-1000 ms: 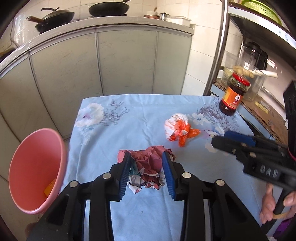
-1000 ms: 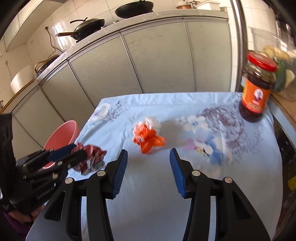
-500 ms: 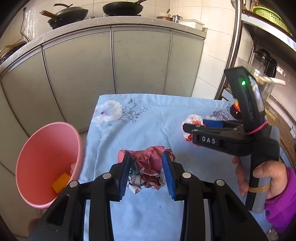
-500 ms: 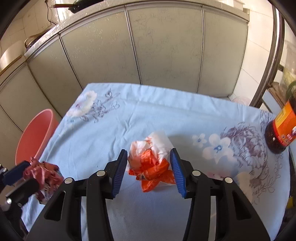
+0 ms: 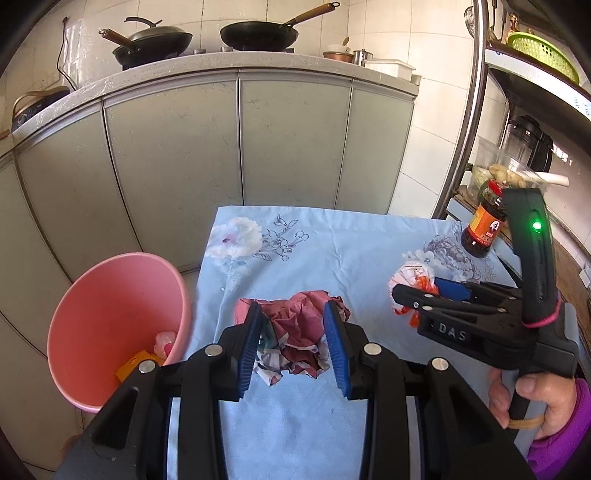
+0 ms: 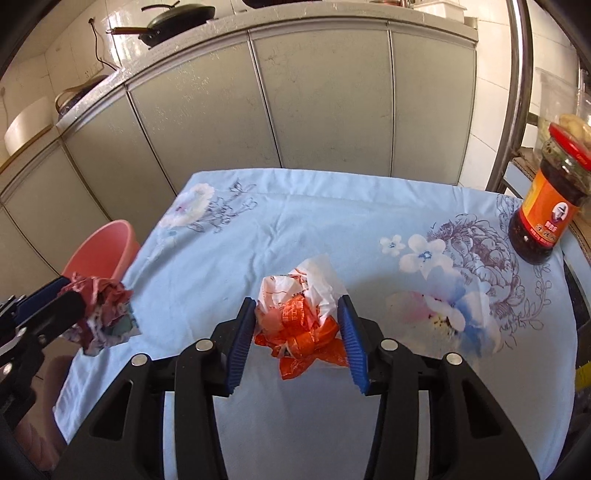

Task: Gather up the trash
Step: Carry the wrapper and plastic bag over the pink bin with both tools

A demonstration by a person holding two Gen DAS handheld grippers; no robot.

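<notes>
Wrappers clamped in both grippers above blue floral tablecloth.
Left gripper closed on crumpled maroon wrapper, beside pink bin at table's left edge; right gripper pinching orange-and-white wrapper mid-table, sauce jar well apart at far right.

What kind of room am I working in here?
Most likely a home kitchen: woks sit on a tiled counter above cabinets, and a sauce jar stands on the cloth-covered table.
</notes>
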